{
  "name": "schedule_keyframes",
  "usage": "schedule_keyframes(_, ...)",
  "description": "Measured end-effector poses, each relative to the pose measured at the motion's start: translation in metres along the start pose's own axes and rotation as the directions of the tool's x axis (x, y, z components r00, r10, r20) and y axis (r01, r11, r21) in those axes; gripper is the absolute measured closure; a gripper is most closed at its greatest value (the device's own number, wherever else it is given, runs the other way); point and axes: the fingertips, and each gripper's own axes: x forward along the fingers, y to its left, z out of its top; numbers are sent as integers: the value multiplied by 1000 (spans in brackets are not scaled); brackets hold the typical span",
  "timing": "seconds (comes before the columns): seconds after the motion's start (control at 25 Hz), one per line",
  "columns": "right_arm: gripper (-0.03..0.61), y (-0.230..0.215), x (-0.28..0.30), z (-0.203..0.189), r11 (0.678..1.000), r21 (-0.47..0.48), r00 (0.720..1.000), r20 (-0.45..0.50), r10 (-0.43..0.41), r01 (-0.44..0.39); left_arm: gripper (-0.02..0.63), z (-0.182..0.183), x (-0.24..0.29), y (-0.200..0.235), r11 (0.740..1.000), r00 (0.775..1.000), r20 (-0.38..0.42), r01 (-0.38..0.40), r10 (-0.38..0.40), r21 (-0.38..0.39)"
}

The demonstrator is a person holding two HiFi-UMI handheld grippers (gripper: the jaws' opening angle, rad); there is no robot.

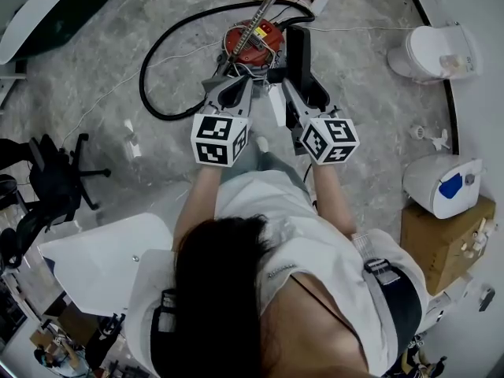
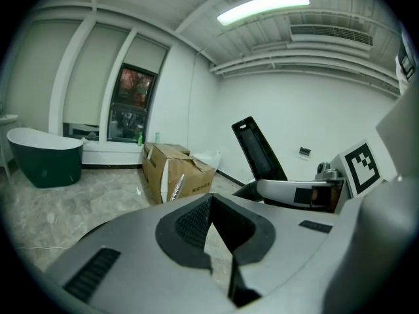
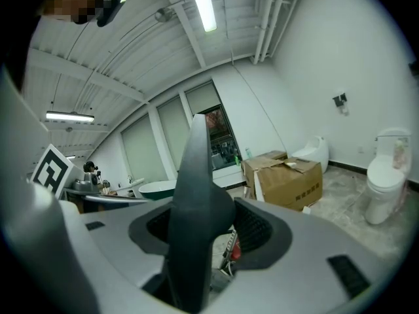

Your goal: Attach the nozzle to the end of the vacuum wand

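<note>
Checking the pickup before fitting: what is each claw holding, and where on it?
The right claw grips the flat black plastic nozzle around its wider lower body, with the narrow end projecting beyond the jaws. The left claw is shut on nothing.

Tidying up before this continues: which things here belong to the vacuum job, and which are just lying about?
Job:
- nozzle, held in the right gripper
- metal wand
- red vacuum
- black hose

Lying about:
- toilet
- cardboard box
- office chair
- green bathtub
</note>
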Motion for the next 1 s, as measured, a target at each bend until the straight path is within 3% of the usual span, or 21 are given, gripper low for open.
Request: schedule_keyframes(1.0, 336, -22, 54, 19, 996, -20, 996, -14, -88, 88, 612, 24, 44, 58, 1000, 1000, 10, -16, 16, -8)
